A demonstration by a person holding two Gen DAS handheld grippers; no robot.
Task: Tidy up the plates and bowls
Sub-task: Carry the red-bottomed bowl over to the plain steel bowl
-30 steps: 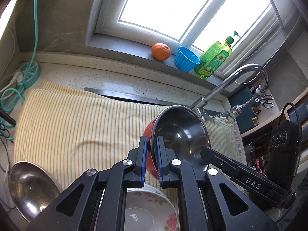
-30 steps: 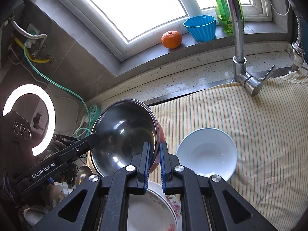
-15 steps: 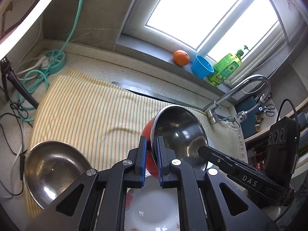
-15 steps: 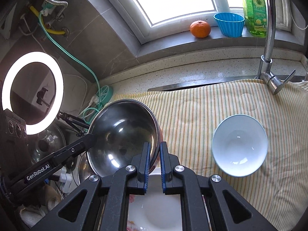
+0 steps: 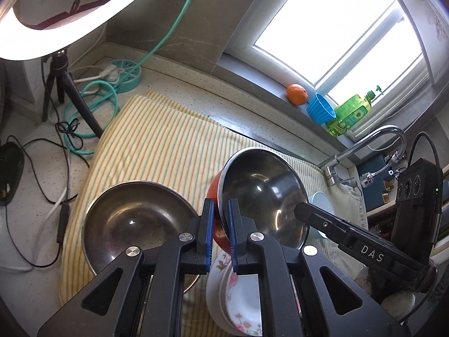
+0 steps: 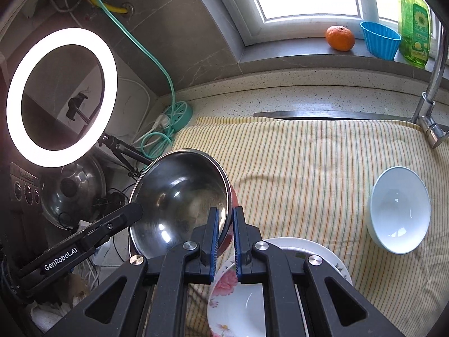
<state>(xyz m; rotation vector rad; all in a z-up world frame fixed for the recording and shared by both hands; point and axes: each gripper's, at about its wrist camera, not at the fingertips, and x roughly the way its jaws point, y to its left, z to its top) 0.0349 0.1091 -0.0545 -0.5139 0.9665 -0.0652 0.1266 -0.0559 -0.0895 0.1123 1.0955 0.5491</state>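
Left gripper (image 5: 219, 234): our jaws are clenched on the rim of the red bowl, one blue pad on the red outer wall, the other inside.
Right gripper (image 6: 225, 241): our jaws are clenched on the opposite rim of that same bowl; in the left wrist view its black arm marked DAS reaches in from the right.
Red bowl (image 5: 262, 196): steel inside, red outside, tilted on edge and carried between our two grippers above the striped cloth, clear of everything below it.
Floral plates (image 6: 238, 306): we see a small stack right under our jaws at the near edge of the cloth, white with pink flowers on the rim, a wider white plate beneath.
Steel bowl (image 5: 134, 221): it sits upright on the cloth just left of the held bowl in the left wrist view, partly hidden behind our left gripper.
White bowl (image 6: 398, 210): upright on the cloth, to the right of the plates and apart from them.
Striped cloth (image 6: 308, 163): yellow-striped, spread over the table and over most of the sink.
Table (image 5: 174, 90): speckled stone, carrying a teal power strip (image 5: 125, 74) and a coiled teal cable.
Ring light (image 6: 60, 97): lit, standing on a tripod at the left end.
Faucet (image 6: 433, 92): chrome, rising behind the cloth on the right.
Windowsill (image 6: 280, 56): we see an orange (image 6: 339, 38), a blue cup (image 6: 380, 42) and a green soap bottle (image 6: 414, 36) in a row.
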